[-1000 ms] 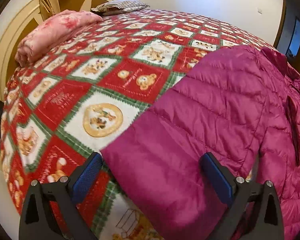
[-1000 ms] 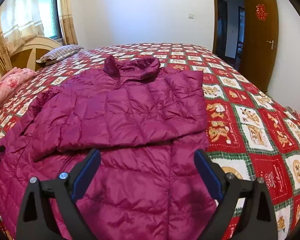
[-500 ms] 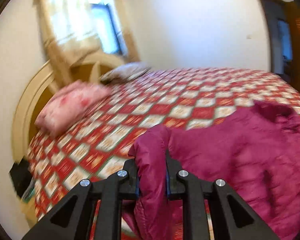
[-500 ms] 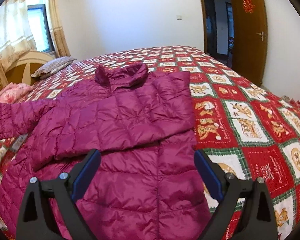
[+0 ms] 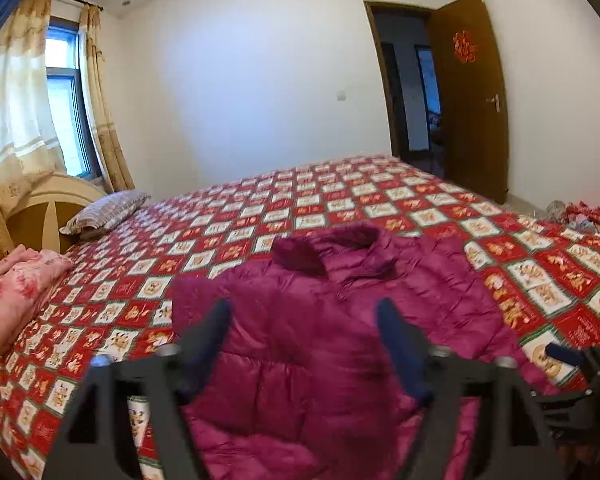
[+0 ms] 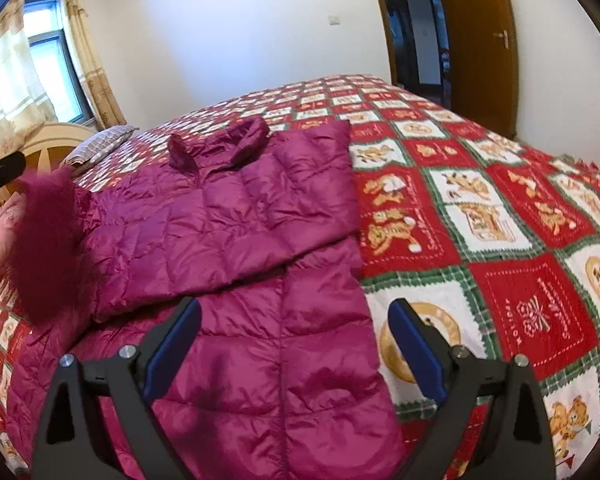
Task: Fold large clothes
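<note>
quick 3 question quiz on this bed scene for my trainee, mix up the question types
1. True or false: the right hand-held gripper is shut on the magenta jacket.
2. What lies on the bed near the striped pillow? A) a pink bundle of bedding B) a blue towel C) a black bag
3. Fill in: the brown door stands ___.

Key: 1 false, it is open and holds nothing; 2 A; 3 open.
</note>
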